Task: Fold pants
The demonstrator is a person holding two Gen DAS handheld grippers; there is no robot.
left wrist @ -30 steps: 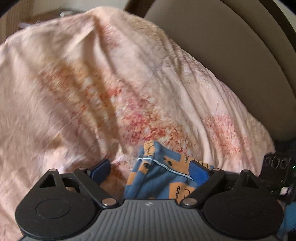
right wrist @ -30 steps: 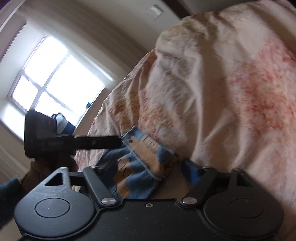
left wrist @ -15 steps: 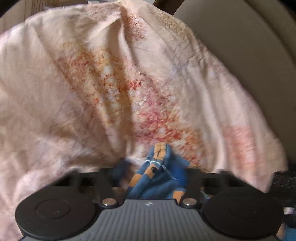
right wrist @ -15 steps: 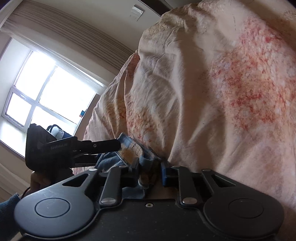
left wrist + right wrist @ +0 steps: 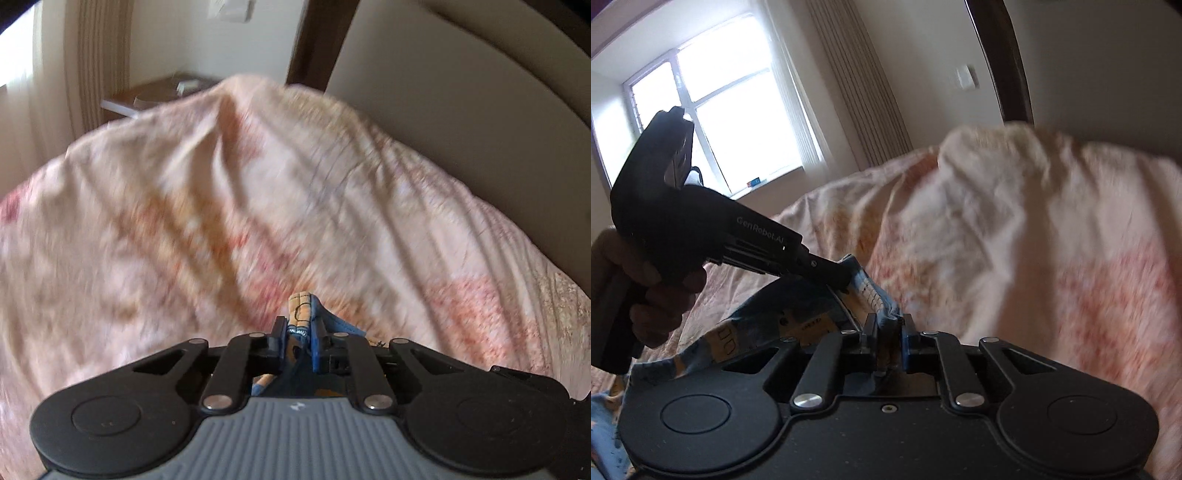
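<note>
The pants (image 5: 303, 314) are blue with an orange print. In the left wrist view my left gripper (image 5: 300, 332) is shut on a bunched edge of them, lifted above the bed. In the right wrist view my right gripper (image 5: 888, 326) is shut on another part of the same edge of the pants (image 5: 798, 317). The cloth hangs down to the lower left. The left gripper (image 5: 846, 278) also shows there, held in a hand, pinching the pants just left of my right one.
A peach quilt (image 5: 221, 206) with red blotches covers the bed below both grippers. A padded headboard (image 5: 461, 92) stands at the right. A bedside table (image 5: 159, 92), curtains (image 5: 857, 81) and a window (image 5: 713, 110) lie beyond.
Both grippers went from open around the pants edge to shut on it, then lifted it off the quilt. The views now tilt up toward the wall and window.
</note>
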